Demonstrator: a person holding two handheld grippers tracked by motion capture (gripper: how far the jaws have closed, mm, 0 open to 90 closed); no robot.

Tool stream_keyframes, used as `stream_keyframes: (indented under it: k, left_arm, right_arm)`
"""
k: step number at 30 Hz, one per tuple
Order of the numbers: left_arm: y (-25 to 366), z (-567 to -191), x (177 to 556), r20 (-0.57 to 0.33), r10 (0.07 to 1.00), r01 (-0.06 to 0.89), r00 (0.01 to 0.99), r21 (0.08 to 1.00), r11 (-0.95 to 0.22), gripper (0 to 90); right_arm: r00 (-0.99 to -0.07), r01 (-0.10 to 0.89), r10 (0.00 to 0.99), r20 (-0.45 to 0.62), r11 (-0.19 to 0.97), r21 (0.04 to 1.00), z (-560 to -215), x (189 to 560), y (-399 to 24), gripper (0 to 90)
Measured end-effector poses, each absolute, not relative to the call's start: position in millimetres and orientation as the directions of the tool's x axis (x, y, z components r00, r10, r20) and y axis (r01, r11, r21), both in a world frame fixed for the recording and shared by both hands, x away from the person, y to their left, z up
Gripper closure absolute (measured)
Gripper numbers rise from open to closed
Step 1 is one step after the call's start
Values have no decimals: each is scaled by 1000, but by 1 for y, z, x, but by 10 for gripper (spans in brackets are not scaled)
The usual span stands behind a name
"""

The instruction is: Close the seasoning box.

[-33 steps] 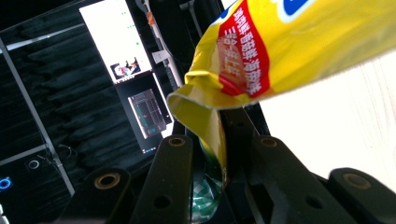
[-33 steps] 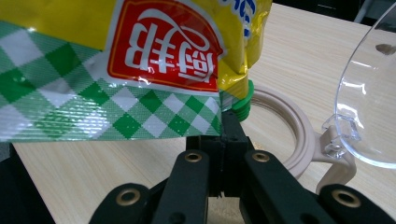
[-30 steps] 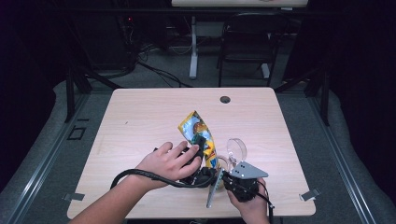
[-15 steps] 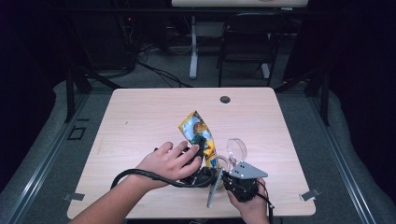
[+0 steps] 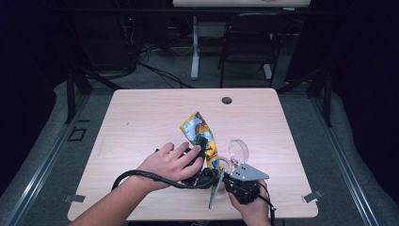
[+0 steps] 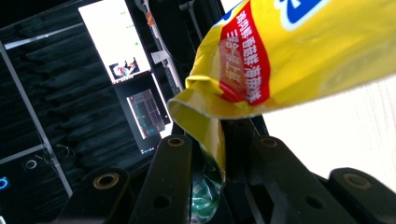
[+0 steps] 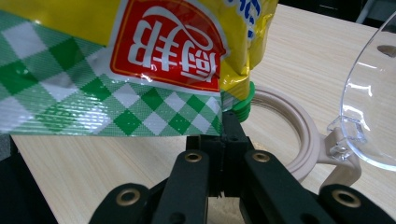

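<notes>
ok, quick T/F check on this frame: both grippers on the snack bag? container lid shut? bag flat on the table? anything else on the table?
1. Both grippers grip the snack bag. True: the left gripper pinches one edge, the right gripper a green-checked corner.
2. The clear lid is shut on the beige container. False: it stands hinged open.
3. The bag lies flat on the table. False: it is held up at a slant above it.
4. The container sits just right of the bag in the high view. True.
5. A red mug stands at the far edge of the table. False: there is a dark round hole.
</notes>
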State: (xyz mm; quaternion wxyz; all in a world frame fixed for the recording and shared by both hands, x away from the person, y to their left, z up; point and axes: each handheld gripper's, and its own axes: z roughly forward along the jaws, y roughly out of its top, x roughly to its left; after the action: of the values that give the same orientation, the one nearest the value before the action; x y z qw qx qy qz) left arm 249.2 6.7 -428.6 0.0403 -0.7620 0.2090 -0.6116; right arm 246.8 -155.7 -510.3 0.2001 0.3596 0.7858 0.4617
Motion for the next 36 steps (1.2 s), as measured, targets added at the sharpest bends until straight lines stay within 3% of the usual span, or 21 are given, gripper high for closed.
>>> stream_keyframes:
  k: [36]
  left_arm:
    - [2,-427,250,914,-367,-284,174,-310,-907,827]
  right_arm:
    - [-651,378,759,16,305,874,-510,244,-160,900]
